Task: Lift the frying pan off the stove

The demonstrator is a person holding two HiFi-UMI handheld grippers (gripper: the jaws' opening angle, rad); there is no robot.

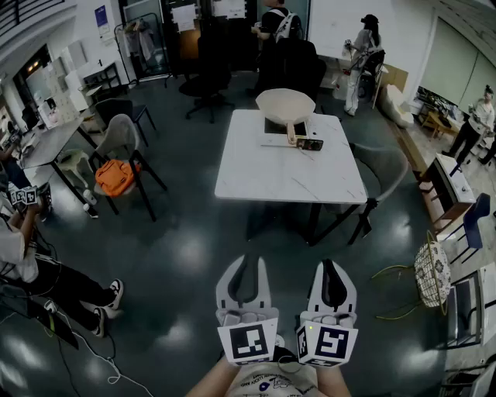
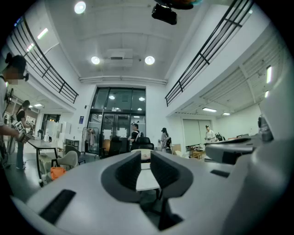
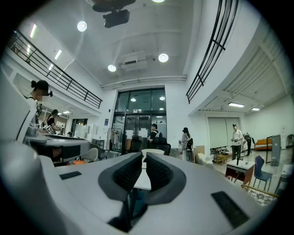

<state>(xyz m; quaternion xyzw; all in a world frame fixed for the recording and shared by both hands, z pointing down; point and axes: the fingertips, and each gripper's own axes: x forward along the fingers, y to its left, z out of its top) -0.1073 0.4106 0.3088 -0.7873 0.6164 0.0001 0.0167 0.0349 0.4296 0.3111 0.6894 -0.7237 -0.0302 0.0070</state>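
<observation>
L gripper (image 1: 246, 262), R gripper (image 1: 333, 267): fingers clenched; pan (image 1: 285, 104) at table (image 1: 263, 174) far edge; floor (image 1: 190, 248) between open

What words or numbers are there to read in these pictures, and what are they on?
None can be read.
Blue poster on the far wall: print too small.
White sheets by the far doors: too blurred.
Left tool and right tool: cubes show black-and-white square patterns, no letters.
</observation>
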